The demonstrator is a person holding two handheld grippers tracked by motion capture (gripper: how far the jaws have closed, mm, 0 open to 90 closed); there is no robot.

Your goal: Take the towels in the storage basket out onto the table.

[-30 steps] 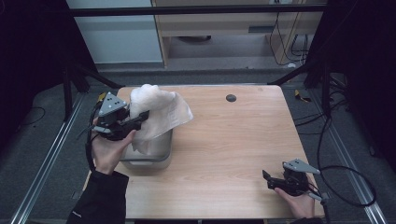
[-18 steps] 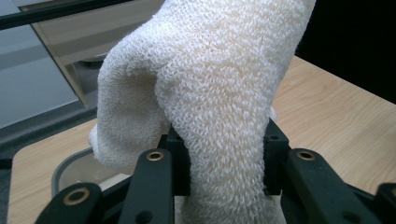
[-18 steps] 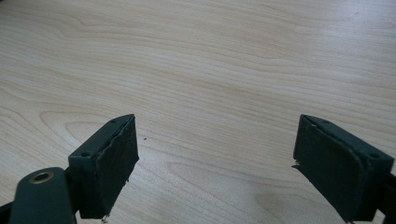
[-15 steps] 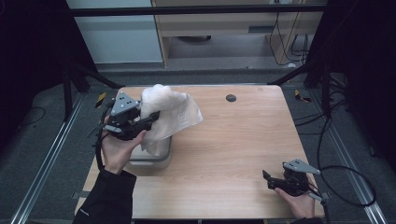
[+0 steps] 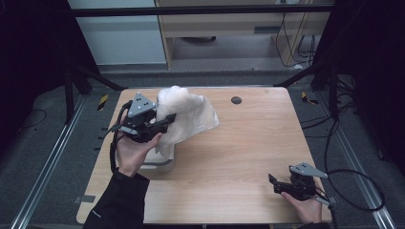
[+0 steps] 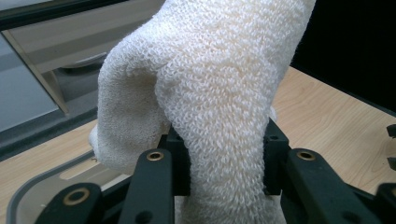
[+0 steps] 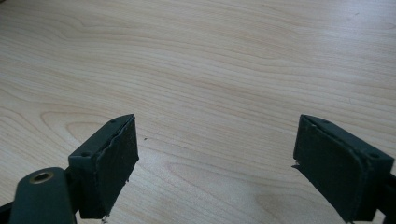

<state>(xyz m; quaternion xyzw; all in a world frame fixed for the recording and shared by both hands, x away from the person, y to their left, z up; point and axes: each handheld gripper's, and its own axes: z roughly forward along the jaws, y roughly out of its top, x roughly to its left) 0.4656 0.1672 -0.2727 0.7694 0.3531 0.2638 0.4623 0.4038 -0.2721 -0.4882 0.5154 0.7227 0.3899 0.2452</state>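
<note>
A cream-white terry towel (image 5: 186, 114) hangs bunched above the left part of the wooden table (image 5: 248, 143). My left gripper (image 5: 165, 121) is shut on it, and in the left gripper view the thick roll of towel (image 6: 219, 107) is squeezed between the two black pads (image 6: 273, 156). Under the towel sits a grey metal tray (image 5: 160, 160), whose rim (image 6: 28, 198) shows low at the left. My right gripper (image 5: 273, 183) rests at the table's front right, its jaws wide open over bare wood (image 7: 215, 154) with nothing between them.
A small dark round hole (image 5: 236, 100) marks the tabletop near its far edge. Black cables (image 5: 353, 186) trail off the right side. A cabinet and a desk stand beyond the table, with dark frame legs at both far corners.
My left gripper has carried the towel to the right and a little toward the table's middle, over the tray. The right gripper has stayed where it was.
</note>
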